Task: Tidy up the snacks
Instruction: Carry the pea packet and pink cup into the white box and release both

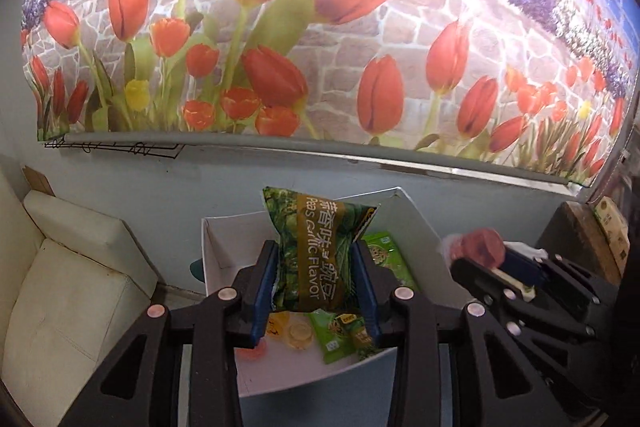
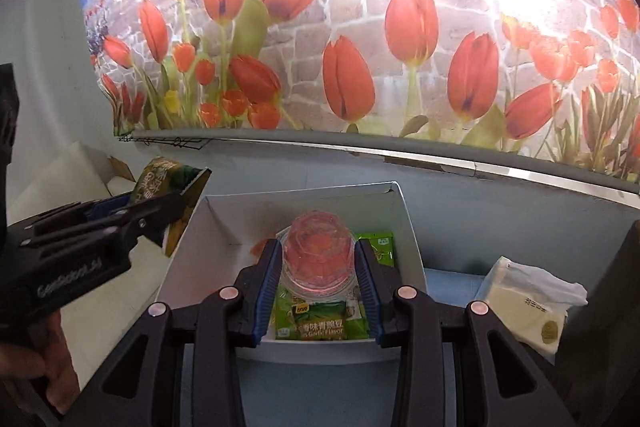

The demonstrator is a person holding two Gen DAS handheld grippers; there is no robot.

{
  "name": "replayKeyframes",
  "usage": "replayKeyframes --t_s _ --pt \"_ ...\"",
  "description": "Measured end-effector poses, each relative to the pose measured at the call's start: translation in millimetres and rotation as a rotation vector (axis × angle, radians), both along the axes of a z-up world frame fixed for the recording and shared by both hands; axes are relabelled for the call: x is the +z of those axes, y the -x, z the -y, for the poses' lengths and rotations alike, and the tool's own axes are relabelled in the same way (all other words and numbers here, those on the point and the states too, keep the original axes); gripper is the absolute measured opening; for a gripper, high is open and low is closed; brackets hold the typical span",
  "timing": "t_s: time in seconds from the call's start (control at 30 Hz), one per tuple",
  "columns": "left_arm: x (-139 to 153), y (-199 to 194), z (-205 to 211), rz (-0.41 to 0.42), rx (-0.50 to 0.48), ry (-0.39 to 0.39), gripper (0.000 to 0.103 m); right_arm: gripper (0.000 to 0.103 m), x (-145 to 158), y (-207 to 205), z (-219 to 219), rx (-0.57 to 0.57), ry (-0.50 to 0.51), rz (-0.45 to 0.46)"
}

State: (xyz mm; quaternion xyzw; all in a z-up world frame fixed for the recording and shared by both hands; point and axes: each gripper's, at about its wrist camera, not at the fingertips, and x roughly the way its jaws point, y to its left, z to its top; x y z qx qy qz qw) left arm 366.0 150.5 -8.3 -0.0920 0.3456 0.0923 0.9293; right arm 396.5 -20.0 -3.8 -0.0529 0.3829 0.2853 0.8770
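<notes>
My left gripper [image 1: 316, 255] is shut on a green garlic-flavour pea packet [image 1: 316, 247] and holds it above a white box [image 1: 224, 231]. The box holds green pea packets [image 1: 336, 335] and jelly cups [image 1: 300, 335]. My right gripper [image 2: 318, 255] is shut on a pink jelly cup [image 2: 318, 255] above the same box [image 2: 404, 211], over green pea packets [image 2: 320, 323]. The right gripper also shows in the left wrist view [image 1: 472, 255] at the right, and the left gripper shows in the right wrist view [image 2: 176, 205] at the left with its packet [image 2: 160, 179].
A white cushioned seat [image 1: 60, 287] stands left of the box. A tissue pack [image 2: 524, 299] lies right of the box on the blue table [image 2: 452, 283]. A tulip mural [image 1: 320, 27] covers the wall behind. A dark object [image 1: 576, 239] stands at the far right.
</notes>
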Motion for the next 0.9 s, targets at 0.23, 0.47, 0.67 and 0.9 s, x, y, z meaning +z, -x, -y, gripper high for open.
replayKeyframes --t_s 0.23,0.47,0.67,0.9 --pt "-36 -24 -10 -0.059 0.004 0.015 0.041 0.041 -43 -33 -27 -0.008 0.054 -0.056" --pt "-49 -27 -15 -0.071 0.011 0.023 0.041 0.041 -55 -36 -22 -0.022 0.068 -0.049" --pt "-49 -24 -18 -0.1 0.039 0.028 0.063 0.103 -50 -34 -14 -0.07 0.074 -0.01" --pt "-35 -7 -17 -0.052 0.045 -0.02 0.098 0.103 -31 -26 2 -0.101 0.057 0.054"
